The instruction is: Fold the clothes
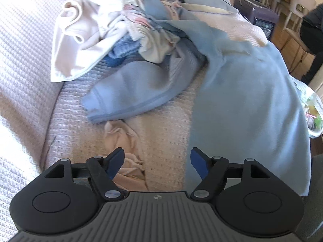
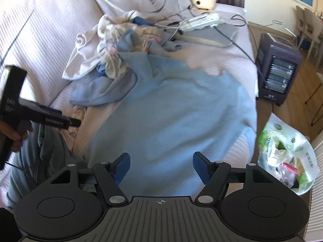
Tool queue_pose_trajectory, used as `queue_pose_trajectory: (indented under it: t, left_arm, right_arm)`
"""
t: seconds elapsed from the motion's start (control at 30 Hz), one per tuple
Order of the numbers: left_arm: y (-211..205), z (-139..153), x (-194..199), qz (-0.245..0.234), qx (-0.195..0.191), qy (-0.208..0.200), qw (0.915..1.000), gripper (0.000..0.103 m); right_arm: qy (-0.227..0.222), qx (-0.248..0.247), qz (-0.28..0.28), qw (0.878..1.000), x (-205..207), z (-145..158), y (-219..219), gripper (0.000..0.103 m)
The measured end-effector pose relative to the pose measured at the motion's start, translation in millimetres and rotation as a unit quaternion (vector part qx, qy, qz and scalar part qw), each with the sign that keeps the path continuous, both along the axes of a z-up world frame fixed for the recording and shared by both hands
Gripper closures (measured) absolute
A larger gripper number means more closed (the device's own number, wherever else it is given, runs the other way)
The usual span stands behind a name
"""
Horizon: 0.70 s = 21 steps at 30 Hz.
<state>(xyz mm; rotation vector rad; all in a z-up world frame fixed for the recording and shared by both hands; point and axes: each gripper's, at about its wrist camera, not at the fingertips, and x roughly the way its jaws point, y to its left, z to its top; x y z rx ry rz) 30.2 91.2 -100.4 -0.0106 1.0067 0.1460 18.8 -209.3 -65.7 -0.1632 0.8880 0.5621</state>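
A light blue garment [image 2: 173,109] lies spread over the front of the sofa seat; in the left wrist view the same blue garment [image 1: 248,92] covers the right half. My right gripper [image 2: 161,167] hangs open just above its near part, nothing between the fingers. My left gripper [image 1: 157,161] is open too, over the bare seat cover beside the garment's left edge. A second folded blue piece [image 1: 129,92] lies behind. A heap of white and patterned clothes [image 1: 105,26] is piled at the back. In the right wrist view the left gripper [image 2: 77,123] shows at the left edge, held by a hand.
A beige cloth [image 1: 125,141] is bunched near my left fingers. White power strip with cables [image 2: 201,22] lies on the far seat. On the floor stand a dark heater [image 2: 278,70] and a plastic bag of items [image 2: 286,157]. The sofa backrest [image 1: 22,40] rises at the left.
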Motion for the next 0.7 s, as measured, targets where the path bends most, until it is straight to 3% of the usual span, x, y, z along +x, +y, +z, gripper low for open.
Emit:
queue_pose_trajectory:
  t: [0.23,0.47,0.63,0.7]
  left_arm:
    - [17,10,-1,0.025,-0.013,-0.013,0.9995,0.027]
    - [25,17,-2,0.042,-0.011,-0.021,0.9988,0.026]
    - [21,25,4,0.03,-0.022,-0.017,0.9991,0.026]
    - [19,36,7,0.01,-0.026,-0.038,0.9989,0.026]
  right_arm:
    - [0.027,0.021,0.009,0.999,2,-19,18,0.032]
    - [0.039,0.046,-0.027,0.998,11,-33,18,0.032]
    - [0.033,0.054,-0.051,0.997,21,-36,16,0.032]
    - [0.03,0.048,-0.041,0.998,21,-37,19,0.032]
